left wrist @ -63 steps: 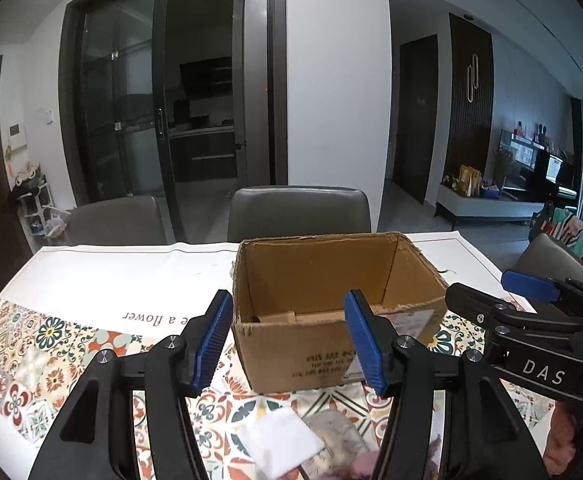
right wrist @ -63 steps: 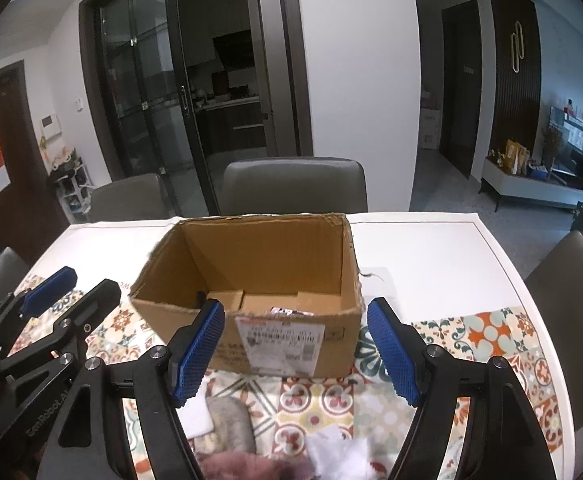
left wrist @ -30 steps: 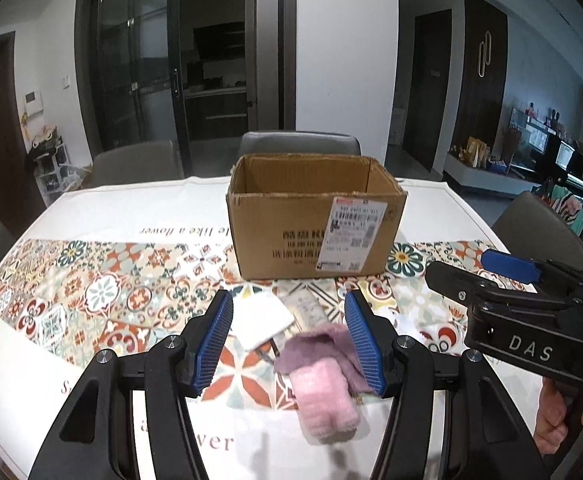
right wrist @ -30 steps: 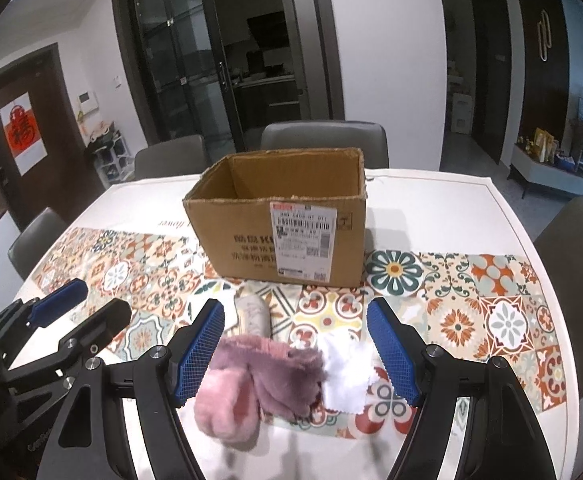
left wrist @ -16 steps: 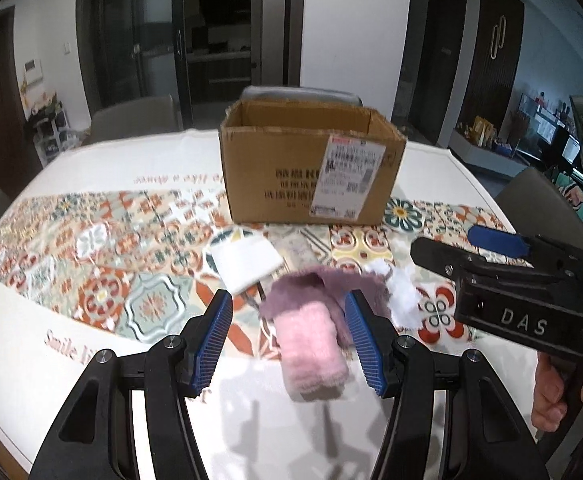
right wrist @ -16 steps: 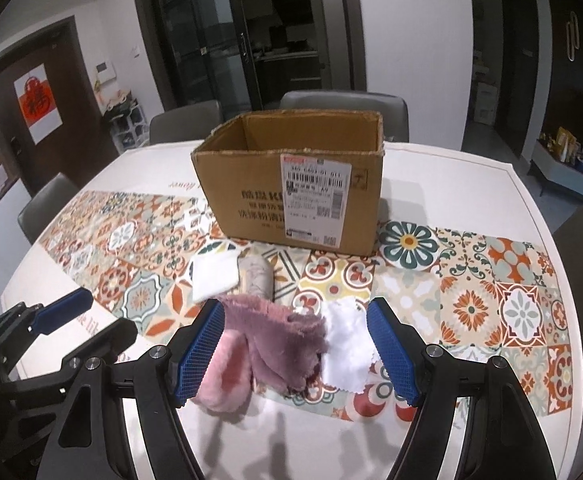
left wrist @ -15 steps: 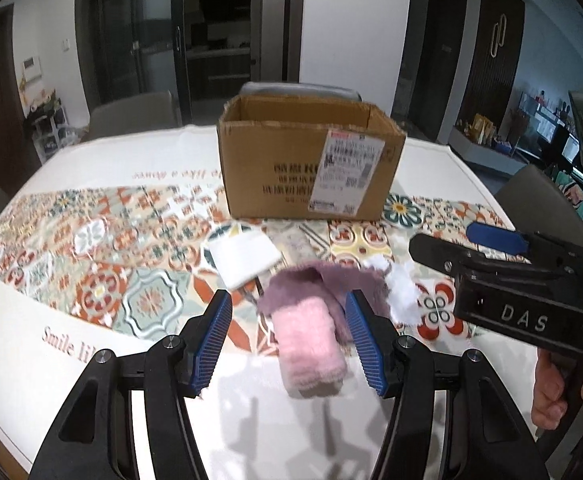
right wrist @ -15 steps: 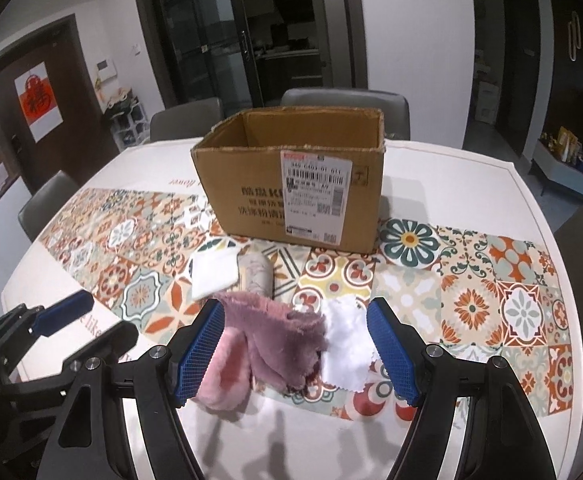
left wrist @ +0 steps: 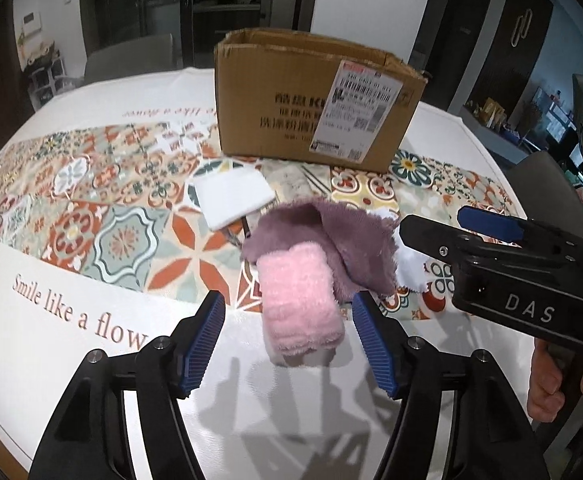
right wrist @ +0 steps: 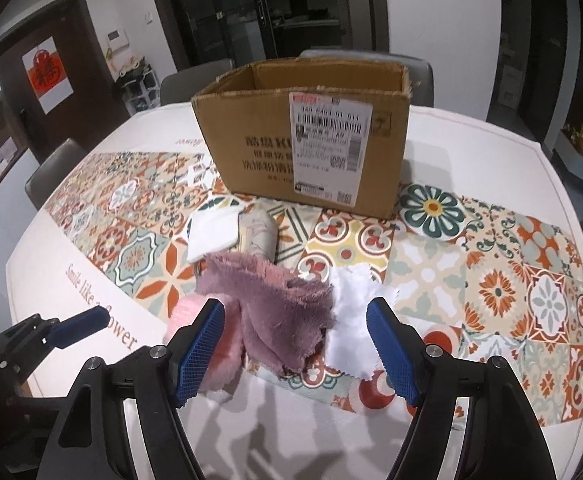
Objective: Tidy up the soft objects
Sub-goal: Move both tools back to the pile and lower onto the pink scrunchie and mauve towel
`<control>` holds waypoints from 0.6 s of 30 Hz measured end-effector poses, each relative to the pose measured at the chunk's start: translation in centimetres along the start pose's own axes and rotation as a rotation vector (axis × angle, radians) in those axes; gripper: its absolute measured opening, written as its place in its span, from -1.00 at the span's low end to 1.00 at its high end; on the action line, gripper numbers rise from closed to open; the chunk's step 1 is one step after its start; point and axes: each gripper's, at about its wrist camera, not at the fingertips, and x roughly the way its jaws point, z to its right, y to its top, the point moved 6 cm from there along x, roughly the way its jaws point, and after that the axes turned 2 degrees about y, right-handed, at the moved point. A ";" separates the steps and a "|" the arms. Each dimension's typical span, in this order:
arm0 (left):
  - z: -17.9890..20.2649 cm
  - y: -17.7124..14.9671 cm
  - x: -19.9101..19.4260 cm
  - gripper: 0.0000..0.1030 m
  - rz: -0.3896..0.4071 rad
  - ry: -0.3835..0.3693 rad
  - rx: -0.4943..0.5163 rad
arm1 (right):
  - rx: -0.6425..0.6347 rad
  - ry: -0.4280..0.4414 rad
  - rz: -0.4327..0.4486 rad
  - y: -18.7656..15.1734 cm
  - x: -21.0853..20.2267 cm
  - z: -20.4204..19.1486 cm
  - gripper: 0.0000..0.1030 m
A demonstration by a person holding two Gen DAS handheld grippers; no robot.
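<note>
I am bringing both tools back from the box [left wrist: 311,96] and down toward the pile; left tool [left wrist: 287,344] is gaping wide before the pink towel [left wrist: 297,296], right tool [right wrist: 295,344] wide over the purple cloth [right wrist: 275,304] on the table [left wrist: 71,360]; nothing gripped yet.

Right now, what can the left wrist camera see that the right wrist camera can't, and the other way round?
Only the left wrist view shows the pink rolled towel whole, and the person's hand holding the right gripper. Only the right wrist view looks down into the open cardboard box and shows the whole white frayed cloth. Both show the box, purple fluffy cloth, folded white cloth, patterned tablecloth and both open grippers; the left gripper is one.
</note>
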 end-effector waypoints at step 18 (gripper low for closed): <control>0.2 -1.0 4.4 0.30 -0.095 0.005 -0.012 | -0.024 0.049 -0.104 -0.4 4.7 0.7 0.44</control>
